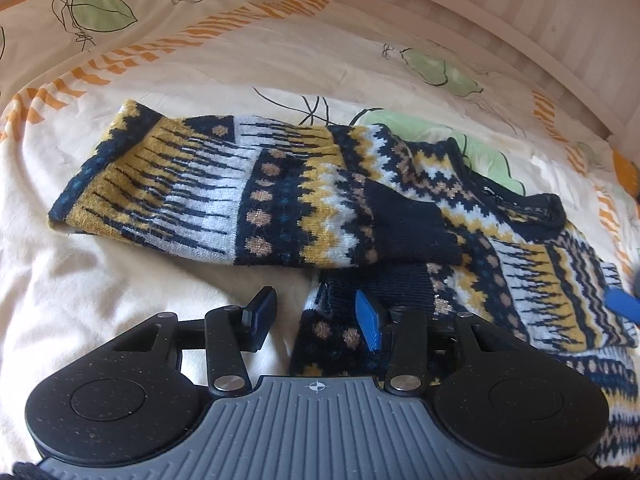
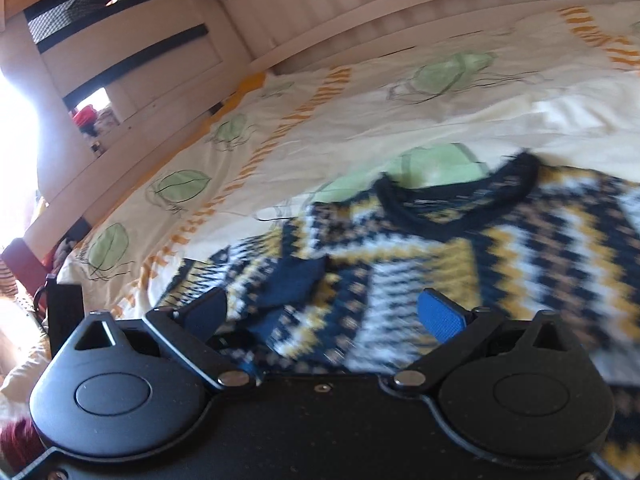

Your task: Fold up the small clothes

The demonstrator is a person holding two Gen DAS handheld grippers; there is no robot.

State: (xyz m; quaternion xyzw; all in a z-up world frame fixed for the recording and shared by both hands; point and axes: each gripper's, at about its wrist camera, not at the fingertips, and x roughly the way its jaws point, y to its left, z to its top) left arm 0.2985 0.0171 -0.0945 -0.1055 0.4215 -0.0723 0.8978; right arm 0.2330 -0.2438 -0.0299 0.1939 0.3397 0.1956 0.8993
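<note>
A small knitted sweater (image 1: 460, 208) in navy, yellow and white lies on the bed. One sleeve (image 1: 208, 188) is folded across toward the left, its navy cuff near the middle. My left gripper (image 1: 316, 316) is open just above the sweater's lower edge, its right pad over the knit, its left pad over bare sheet. In the right wrist view the sweater (image 2: 460, 264) lies with its navy neckline (image 2: 460, 200) toward the top; this view is motion-blurred. My right gripper (image 2: 324, 312) is wide open and empty, low over the sweater's body.
The bed cover (image 1: 200, 60) is cream with green leaves and orange stripes. A white slatted bed frame (image 1: 520, 8) runs along the far side. A blue pad of the other gripper (image 1: 622, 304) shows at the right edge. A wooden bed end (image 2: 132, 64) stands at the left.
</note>
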